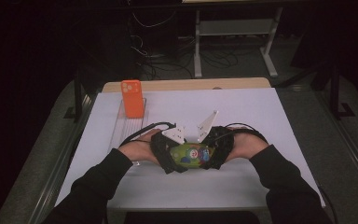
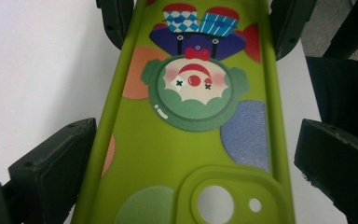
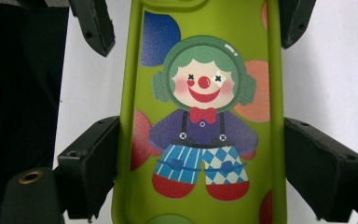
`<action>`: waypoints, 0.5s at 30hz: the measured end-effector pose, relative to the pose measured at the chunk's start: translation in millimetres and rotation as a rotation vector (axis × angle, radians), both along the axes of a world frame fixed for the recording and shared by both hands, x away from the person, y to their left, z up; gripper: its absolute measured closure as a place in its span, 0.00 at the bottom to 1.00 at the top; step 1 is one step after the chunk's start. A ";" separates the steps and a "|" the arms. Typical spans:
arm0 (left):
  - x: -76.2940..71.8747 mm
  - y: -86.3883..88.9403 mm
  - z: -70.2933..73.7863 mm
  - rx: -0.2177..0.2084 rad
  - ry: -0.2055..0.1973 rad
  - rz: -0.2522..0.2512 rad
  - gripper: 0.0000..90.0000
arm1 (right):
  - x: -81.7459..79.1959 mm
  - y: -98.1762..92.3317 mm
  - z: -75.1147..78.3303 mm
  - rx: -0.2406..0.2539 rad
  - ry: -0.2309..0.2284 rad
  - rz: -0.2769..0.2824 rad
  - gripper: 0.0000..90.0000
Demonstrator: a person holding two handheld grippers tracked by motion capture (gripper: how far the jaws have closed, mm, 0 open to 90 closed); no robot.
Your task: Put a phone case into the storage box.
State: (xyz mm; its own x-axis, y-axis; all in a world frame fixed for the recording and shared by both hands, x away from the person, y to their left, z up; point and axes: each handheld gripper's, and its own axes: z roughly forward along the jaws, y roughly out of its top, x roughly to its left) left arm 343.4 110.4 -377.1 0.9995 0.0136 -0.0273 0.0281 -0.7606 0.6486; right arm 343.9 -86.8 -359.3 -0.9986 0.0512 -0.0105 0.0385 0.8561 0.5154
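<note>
Grip check: we find the green clown phone case (image 1: 192,154) held above the white table (image 1: 242,107), spanning both tools. The right gripper (image 3: 200,163) clamps the clown's-feet end by its side rims. The left gripper (image 2: 186,154) straddles the camera-hole end; whether its pads press, we cannot tell. We advise seating the left firmly before any transfer, keeping the case level.
</note>
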 end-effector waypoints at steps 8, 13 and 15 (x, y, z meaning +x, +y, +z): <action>-1.7 -0.5 -2.3 0.003 -0.012 0.010 0.07 | 0.2 3.3 0.8 -0.005 0.002 0.005 0.17; -1.1 0.6 -4.3 0.008 -0.018 0.018 0.12 | -0.2 4.6 0.7 -0.002 0.009 0.008 0.17; -1.7 1.0 -4.5 0.007 -0.004 0.025 0.12 | 0.2 4.8 0.2 -0.001 0.012 0.011 0.17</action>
State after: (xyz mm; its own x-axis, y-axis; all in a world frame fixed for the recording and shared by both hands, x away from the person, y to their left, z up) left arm 341.7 111.4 -381.7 0.9990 0.0388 -0.0233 0.0447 -0.7639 0.6438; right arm 344.2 -82.0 -359.0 -0.9992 0.0401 0.0017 0.0353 0.8567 0.5145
